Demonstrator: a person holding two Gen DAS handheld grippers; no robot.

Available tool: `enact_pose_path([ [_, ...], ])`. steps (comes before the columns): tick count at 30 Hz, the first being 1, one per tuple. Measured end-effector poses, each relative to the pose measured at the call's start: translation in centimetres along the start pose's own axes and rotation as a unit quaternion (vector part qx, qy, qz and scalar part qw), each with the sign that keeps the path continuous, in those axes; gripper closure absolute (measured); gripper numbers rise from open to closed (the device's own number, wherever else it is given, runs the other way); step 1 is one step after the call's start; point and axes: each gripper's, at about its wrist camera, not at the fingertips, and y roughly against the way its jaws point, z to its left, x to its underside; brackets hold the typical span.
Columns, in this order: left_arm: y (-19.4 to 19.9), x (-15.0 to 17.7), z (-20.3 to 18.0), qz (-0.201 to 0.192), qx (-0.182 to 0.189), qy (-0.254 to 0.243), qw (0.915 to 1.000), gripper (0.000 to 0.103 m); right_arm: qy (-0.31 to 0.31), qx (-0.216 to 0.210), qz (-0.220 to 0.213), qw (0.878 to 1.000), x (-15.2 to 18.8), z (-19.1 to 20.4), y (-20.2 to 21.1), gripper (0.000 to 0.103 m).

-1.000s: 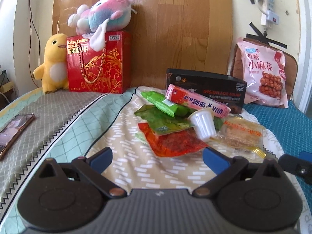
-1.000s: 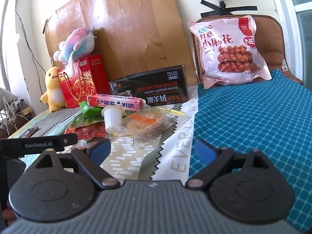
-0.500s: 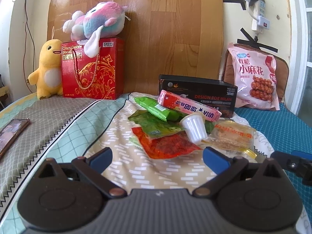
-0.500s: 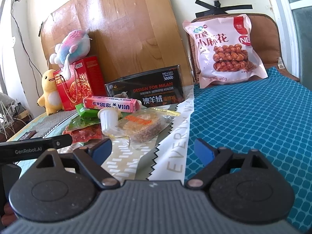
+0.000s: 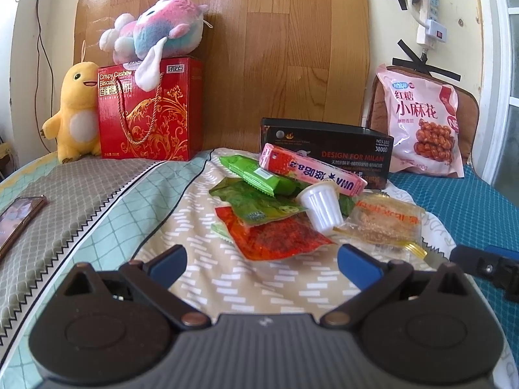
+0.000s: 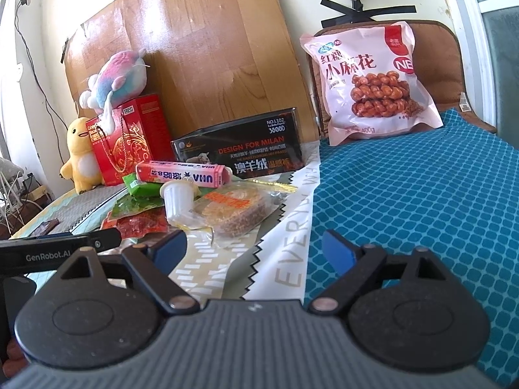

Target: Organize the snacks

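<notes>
Wooden headboard (image 5: 279,48) behind, patterned bed cover (image 5: 107,194) below. Far left on the cover, a phone (image 5: 18,217). Against the headboard, a yellow plush duck (image 5: 76,110) beside a red cashew biscuit gift box (image 5: 146,110), with a pink-and-blue plush toy (image 5: 155,39) lying on top of it. Mid-bed, a heap of snacks just ahead of the left tool (image 5: 259,259), apart from its pads: red spicy strip packet (image 5: 275,233) nearest, green packets (image 5: 256,175) above it, white jelly cup (image 5: 321,207) tipped on its side, pink UHA candy box (image 5: 311,168) resting across the pile, clear-wrapped crispy cake (image 5: 386,223) at the right edge. Behind the heap, a black tin box (image 5: 327,149). Left tool spread wide, nothing between the blue pads. Right tool (image 6: 256,253) likewise wide and empty, with the heap ahead and to its left. Far right, a pink bag of fried dough twists (image 6: 373,81) propped upright on the blue cushion (image 6: 421,194), well apart from both tools.
</notes>
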Motion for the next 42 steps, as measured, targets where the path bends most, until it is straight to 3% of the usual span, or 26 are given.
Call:
enact_pose_path([
  [42,-0.9,-0.2,1.2,0.026,0.038,0.028,0.9986,0.0,-0.009,0.016,0.029,0.999,-0.1,-0.1,-0.7,0.018],
])
